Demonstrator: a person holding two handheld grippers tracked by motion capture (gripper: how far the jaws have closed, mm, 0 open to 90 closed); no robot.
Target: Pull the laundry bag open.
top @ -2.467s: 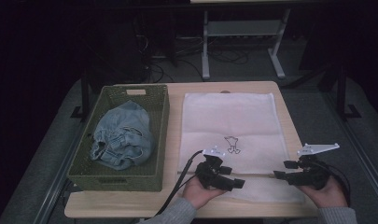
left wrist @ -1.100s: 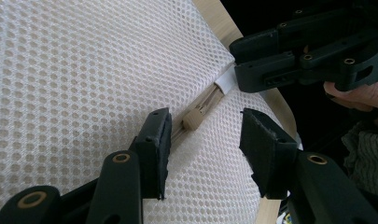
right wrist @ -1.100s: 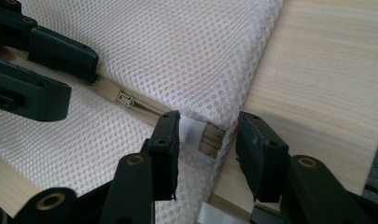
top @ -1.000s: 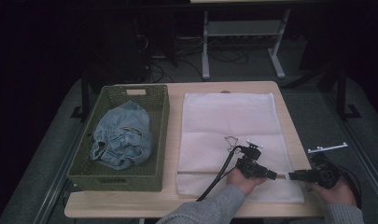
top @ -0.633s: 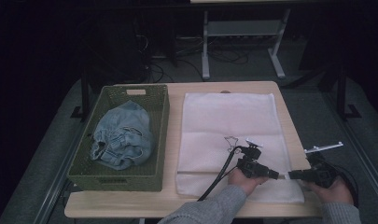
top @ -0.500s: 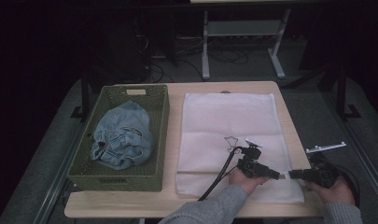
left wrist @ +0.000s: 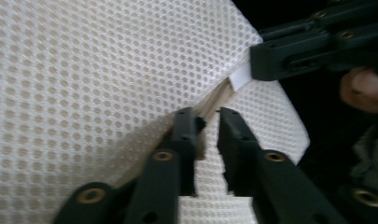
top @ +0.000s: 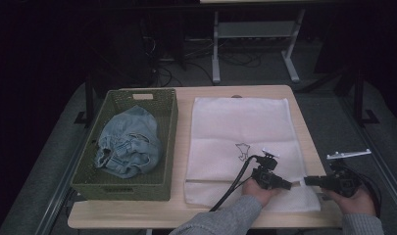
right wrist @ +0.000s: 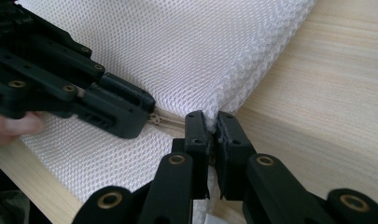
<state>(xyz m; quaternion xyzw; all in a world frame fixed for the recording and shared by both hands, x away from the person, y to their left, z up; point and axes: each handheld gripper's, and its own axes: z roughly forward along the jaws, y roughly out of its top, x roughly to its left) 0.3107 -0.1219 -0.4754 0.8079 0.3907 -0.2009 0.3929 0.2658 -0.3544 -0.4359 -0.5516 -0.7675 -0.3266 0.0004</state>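
A white mesh bag [top: 240, 127] lies flat on the wooden table [top: 313, 122], its zipper [right wrist: 170, 122] running along the near end. My left gripper [top: 288, 186] reaches across the bag's near right part. Its jaws have just been closing, and in the left gripper view [left wrist: 206, 116] they pinch the zipper line. The right gripper view has those jaws [right wrist: 147, 109] shut at the zipper pull. My right gripper [top: 306, 180] faces it from the right. Its jaws have just closed too and are shut [right wrist: 211, 119] on the bag's edge at the zipper end.
A green woven basket [top: 137, 95] stands at the table's left with a crumpled blue denim garment [top: 130, 144] inside. Bare wood borders the bag on the right and at the front edge. Beyond the table stand a metal frame and cables on the dark floor.
Since the oldest frame my left gripper has moved right from the bag's near middle to the zipper end, close to the right gripper. Over the last second both hands have stayed in place.
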